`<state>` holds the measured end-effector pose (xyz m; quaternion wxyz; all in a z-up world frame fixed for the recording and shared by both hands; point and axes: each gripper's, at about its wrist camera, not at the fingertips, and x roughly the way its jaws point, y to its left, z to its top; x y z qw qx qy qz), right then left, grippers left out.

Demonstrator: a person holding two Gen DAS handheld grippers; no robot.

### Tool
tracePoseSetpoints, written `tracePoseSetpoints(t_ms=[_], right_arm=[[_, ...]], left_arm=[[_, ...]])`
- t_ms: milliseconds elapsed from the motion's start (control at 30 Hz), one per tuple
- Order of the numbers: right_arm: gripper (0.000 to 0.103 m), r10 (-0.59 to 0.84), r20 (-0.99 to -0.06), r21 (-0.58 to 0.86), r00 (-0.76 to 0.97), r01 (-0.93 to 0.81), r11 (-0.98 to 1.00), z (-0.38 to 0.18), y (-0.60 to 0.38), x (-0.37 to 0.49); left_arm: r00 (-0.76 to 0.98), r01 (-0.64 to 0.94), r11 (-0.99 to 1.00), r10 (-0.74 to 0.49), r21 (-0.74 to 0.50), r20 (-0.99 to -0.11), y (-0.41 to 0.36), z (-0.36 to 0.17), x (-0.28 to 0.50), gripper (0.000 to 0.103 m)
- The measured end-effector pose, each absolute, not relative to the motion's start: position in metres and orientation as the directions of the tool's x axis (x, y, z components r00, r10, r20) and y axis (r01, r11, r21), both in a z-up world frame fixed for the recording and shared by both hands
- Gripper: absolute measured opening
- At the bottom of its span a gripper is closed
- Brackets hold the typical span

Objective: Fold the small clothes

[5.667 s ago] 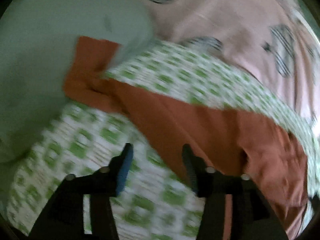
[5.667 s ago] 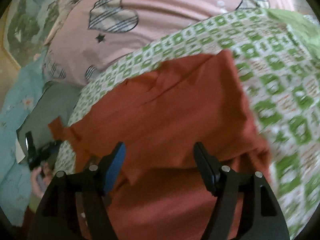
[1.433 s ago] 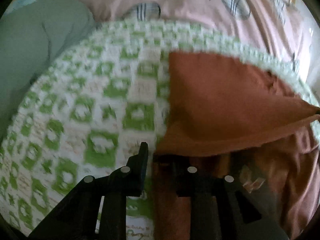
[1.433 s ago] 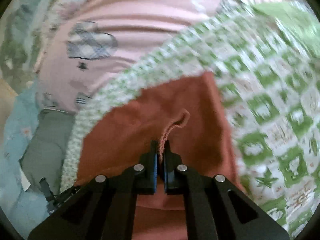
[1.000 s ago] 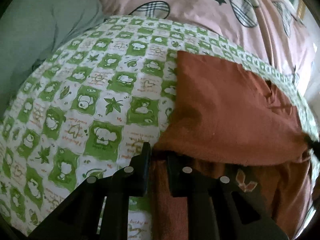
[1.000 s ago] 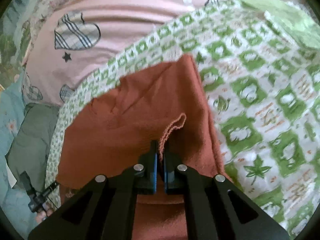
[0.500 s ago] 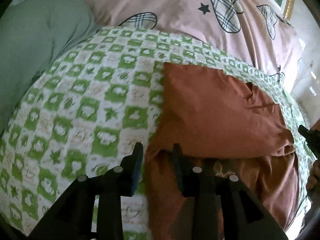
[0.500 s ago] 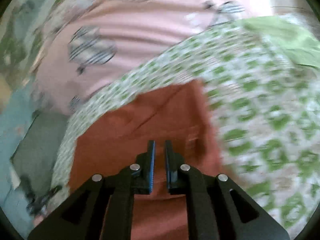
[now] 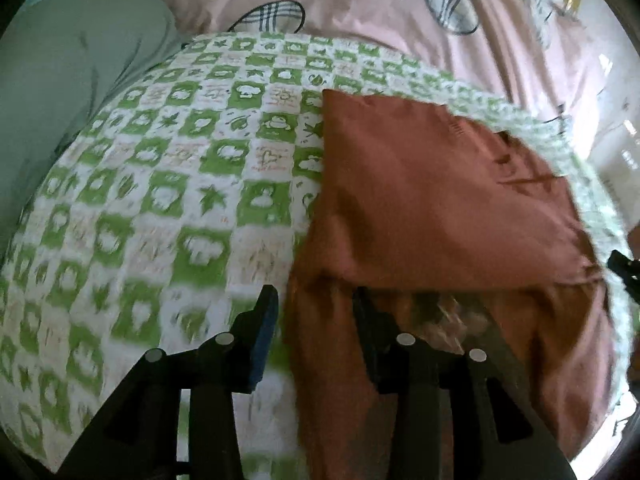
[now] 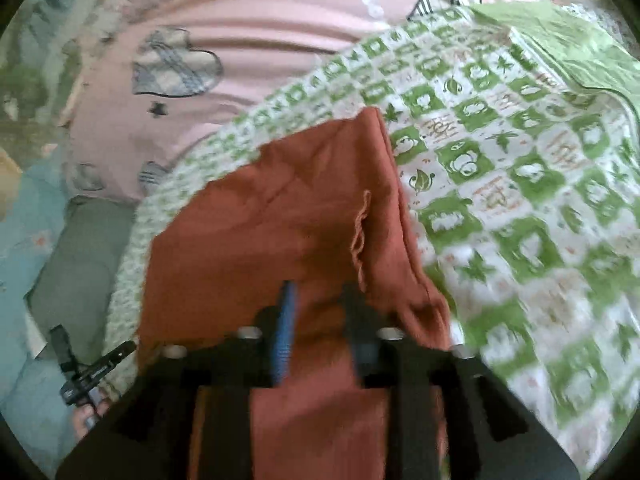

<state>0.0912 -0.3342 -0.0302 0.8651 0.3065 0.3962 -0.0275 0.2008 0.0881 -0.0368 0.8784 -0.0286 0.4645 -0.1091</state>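
One rust garment point(image 9: 432, 200), a layer doubled over, lies on the green checked cloth point(image 9: 168, 184) ahead of both my grippers. My left gripper point(image 9: 316, 320), part open and empty, straddles its left edge; my right gripper point(image 10: 320, 312), part open and empty, sits over its near middle. No containers visible.

**No legible writing**

The green-and-white checked cloth point(image 9: 224, 184) carries small reddish script in its white squares, beside leaf, star and cloud motifs, but the lettering is too small and blurred to read in either wrist view. The rust-coloured garment point(image 9: 436, 200) shows no readable label. The pink sheet point(image 10: 248, 20) bears only plaid hearts and stars.
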Motion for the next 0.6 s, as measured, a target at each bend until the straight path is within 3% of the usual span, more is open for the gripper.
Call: tracePoseSetpoints(t_ms=[33, 433, 600], right_arm=[[0.054, 0.197, -0.696, 0.507, 0.69, 0.279, 0.816, -0.026, -0.332, 0.079], [0.055, 0.343, -0.685, 0.565, 0.643, 0.172, 0.807, -0.038, -0.295, -0.062], [0.057, 0.421, -0.663, 0.626, 0.619, 0.149, 0.765, -0.055, -0.29, -0.113]], left_arm=[[0.544, 0.172, 0.968, -0.248, -0.183, -0.802, 0.095, -0.033, 0.188, 0.045], [0.385, 0.221, 0.882, -0.47, -0.415, -0.794, 0.119, -0.056, 0.041, 0.052], [0.352, 0.251, 0.87, -0.49, -0.424, -0.798, 0.109, -0.072, 0.004, 0.054]])
